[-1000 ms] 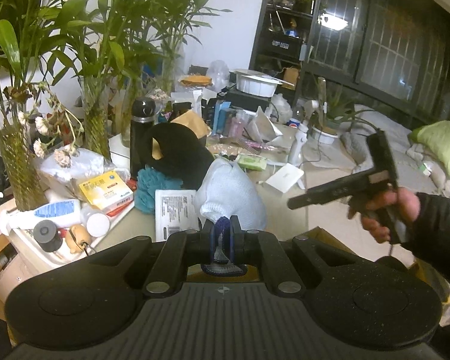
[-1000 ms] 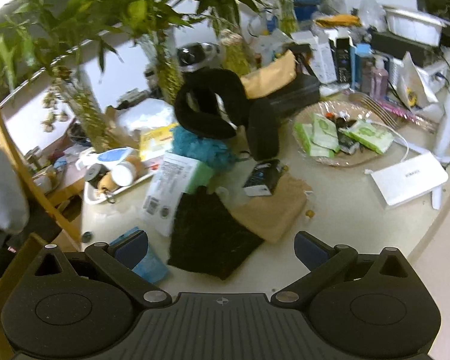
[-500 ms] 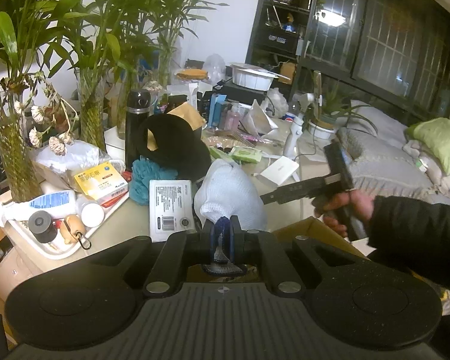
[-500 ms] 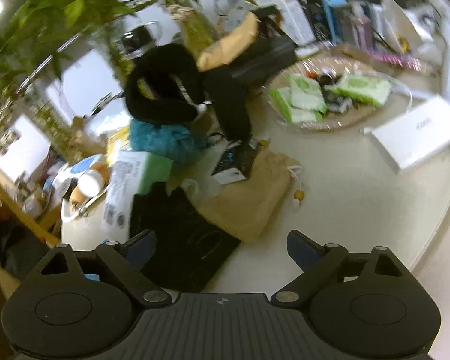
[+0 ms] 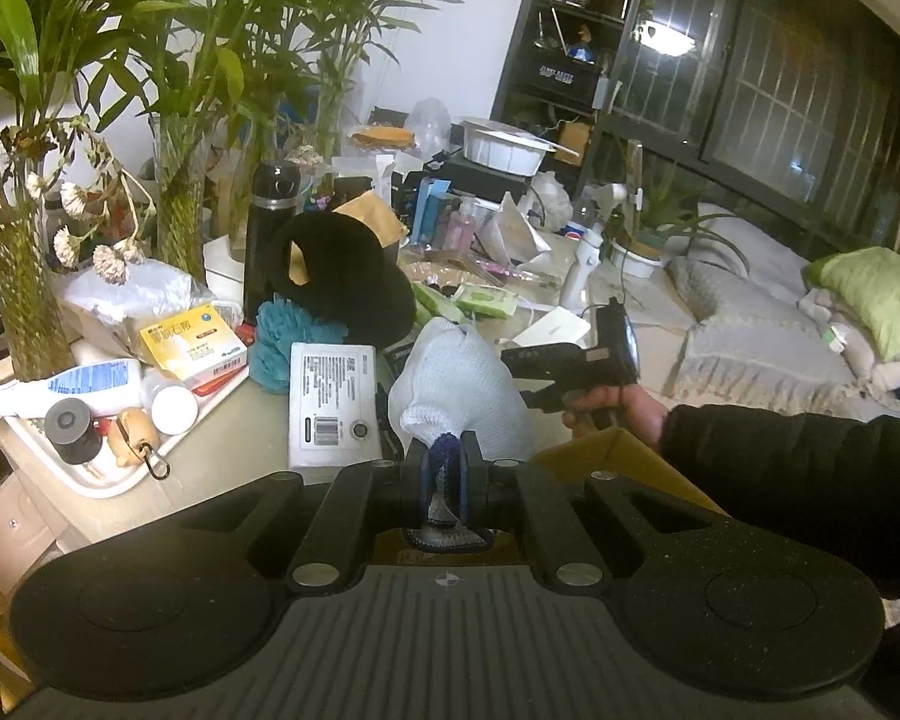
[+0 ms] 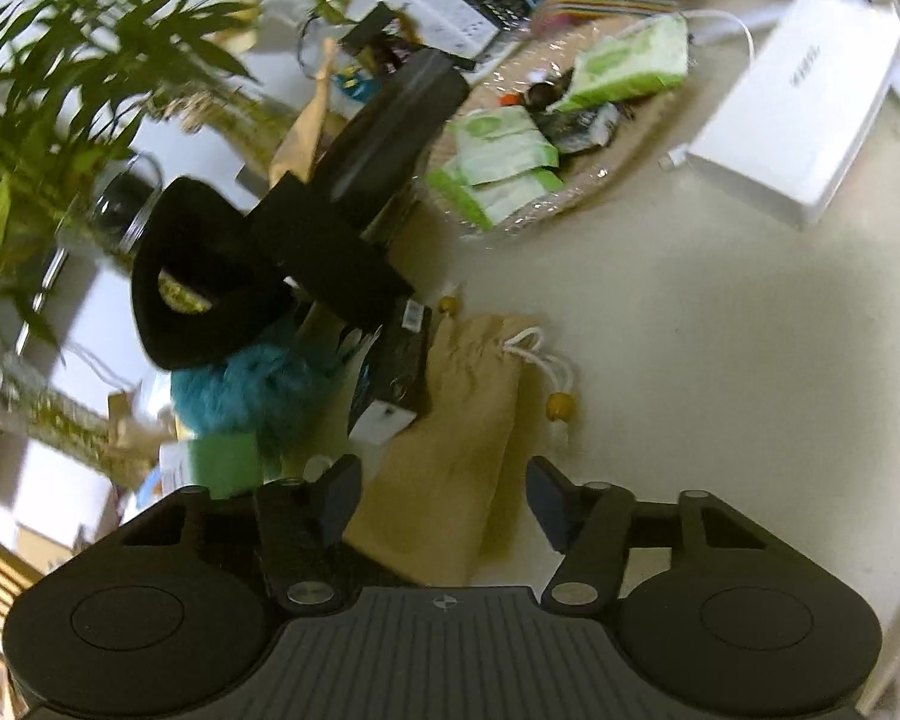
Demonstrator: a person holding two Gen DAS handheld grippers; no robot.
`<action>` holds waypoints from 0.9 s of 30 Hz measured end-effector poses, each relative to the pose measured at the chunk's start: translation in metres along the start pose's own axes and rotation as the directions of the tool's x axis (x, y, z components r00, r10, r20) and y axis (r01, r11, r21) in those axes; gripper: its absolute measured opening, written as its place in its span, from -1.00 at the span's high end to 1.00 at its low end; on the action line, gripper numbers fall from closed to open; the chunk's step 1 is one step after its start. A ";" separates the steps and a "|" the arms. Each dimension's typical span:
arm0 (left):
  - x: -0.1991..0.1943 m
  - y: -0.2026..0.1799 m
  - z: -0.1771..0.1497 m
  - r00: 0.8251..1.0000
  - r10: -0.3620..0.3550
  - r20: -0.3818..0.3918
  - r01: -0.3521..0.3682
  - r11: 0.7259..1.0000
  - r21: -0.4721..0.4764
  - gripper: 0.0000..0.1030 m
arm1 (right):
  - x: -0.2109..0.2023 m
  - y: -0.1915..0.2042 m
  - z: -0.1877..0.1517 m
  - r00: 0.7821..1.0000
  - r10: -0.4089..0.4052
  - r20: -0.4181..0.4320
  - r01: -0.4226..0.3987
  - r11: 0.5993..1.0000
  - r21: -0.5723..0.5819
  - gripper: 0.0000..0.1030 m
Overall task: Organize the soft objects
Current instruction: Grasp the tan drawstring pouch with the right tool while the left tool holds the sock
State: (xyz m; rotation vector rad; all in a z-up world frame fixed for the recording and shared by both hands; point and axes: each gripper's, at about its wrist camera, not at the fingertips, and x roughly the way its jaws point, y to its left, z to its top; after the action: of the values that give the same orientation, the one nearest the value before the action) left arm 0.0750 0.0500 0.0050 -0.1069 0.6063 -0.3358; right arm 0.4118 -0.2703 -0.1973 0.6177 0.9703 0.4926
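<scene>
A: Starting at the left of the left wrist view, what's there?

B: A tray (image 5: 99, 480) with bottles at lower left, then a white box (image 5: 332, 405), then the left gripper (image 5: 444, 483) at bottom centre. Its jaws are clamped on the blue-edged cuff of a white glove (image 5: 459, 387), which stands up above them.

A: And further right?

B: A hand (image 5: 615, 408) in a dark sleeve holds the right gripper (image 5: 525, 375), its tips just beside the glove (touching or not, I cannot tell).

A: The right wrist view?

B: Blurred. At centre left a black pillow (image 6: 201, 282) over a teal puff (image 6: 252, 387). At bottom centre the right gripper (image 6: 444, 495), jaws apart and just now closing, with a tan pouch (image 6: 456, 450) on the table (image 6: 720, 330) between them; the pads are not pressing it. A white box (image 6: 798, 114) sits at upper right.
</scene>
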 end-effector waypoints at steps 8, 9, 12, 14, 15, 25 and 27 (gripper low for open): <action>0.003 0.003 -0.002 1.000 -0.007 -0.015 0.007 1.000 -0.014 0.83 | 0.017 -0.006 0.002 0.999 -0.047 -0.014 0.048 0.998 0.046 0.84; 0.004 0.003 -0.002 1.000 -0.008 -0.015 0.008 1.000 -0.015 0.83 | 0.015 -0.003 0.002 0.999 -0.046 -0.006 0.046 0.998 0.030 0.89; 0.003 0.002 -0.003 1.000 -0.011 -0.016 0.011 1.000 -0.013 0.83 | 0.004 0.006 0.004 0.999 -0.045 0.020 0.045 0.999 -0.010 0.93; 0.003 0.001 -0.004 1.000 -0.006 -0.017 0.006 1.000 -0.014 0.83 | -0.006 0.013 0.006 0.998 -0.043 0.037 0.044 0.999 -0.030 0.93; 0.003 0.002 -0.004 1.000 -0.006 -0.018 0.006 1.000 -0.016 0.83 | -0.012 0.016 0.007 0.998 -0.044 0.048 0.046 0.998 -0.040 0.93; 0.000 -0.005 -0.007 1.000 0.001 -0.015 -0.001 1.000 -0.001 0.83 | -0.087 0.048 0.012 0.993 0.033 0.115 -0.018 0.991 -0.130 0.94; 0.001 -0.006 -0.008 1.000 0.000 -0.022 0.000 1.000 0.002 0.83 | -0.102 0.057 0.008 0.992 0.037 0.117 -0.018 0.987 -0.159 0.94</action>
State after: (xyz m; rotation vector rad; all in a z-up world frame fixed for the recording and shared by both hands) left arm 0.0692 0.0437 -0.0010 -0.1009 0.6281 -0.3384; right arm 0.3635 -0.2960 -0.0941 0.5121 0.8021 0.5451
